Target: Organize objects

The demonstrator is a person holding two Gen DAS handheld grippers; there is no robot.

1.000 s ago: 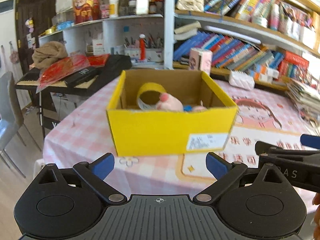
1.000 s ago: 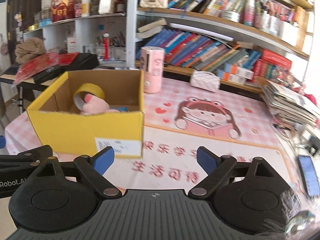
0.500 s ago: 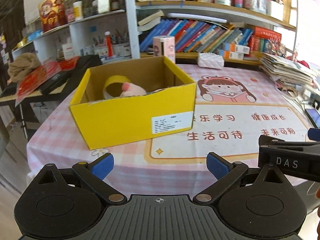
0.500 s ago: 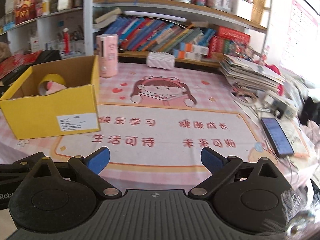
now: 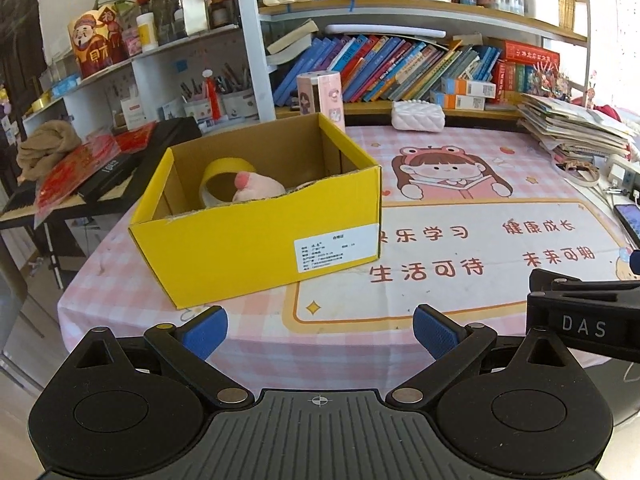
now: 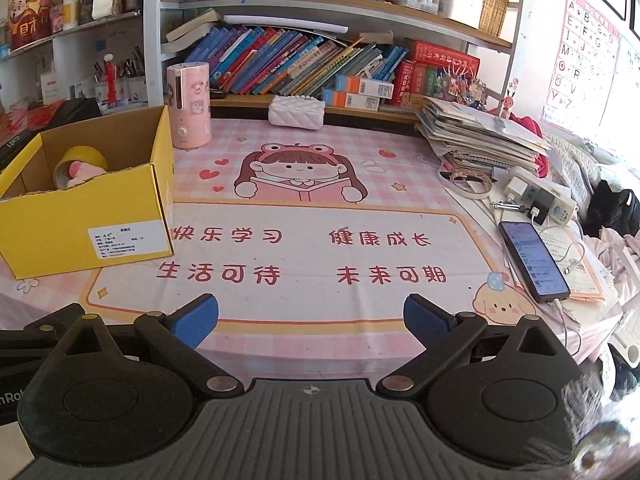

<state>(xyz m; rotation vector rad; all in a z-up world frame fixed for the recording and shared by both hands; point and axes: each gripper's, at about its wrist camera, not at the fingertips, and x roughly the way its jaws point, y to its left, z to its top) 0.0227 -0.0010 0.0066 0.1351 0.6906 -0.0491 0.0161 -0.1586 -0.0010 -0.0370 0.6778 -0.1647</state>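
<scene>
Yellow cardboard box (image 5: 256, 240) open-topped on the left part of the counter (image 6: 320, 248), white label on its near wall. Inside: a yellow tape roll (image 5: 226, 174) on edge toward the back, a pink plush toy (image 5: 256, 192) leaning just in front of it. Behind the box, a pink cylindrical device (image 6: 190, 106) upright, and further right a white quilted pouch (image 6: 296, 112) by the bookshelf. Cartoon mat with a reading girl spread over the counter's middle. Stack of papers (image 6: 480, 136) and a phone (image 6: 532, 266) at the right edge. Left gripper (image 5: 320, 328) at the counter's near edge, jaws wide, holding nothing. Right gripper (image 6: 311, 317) likewise, jaws wide and empty.
</scene>
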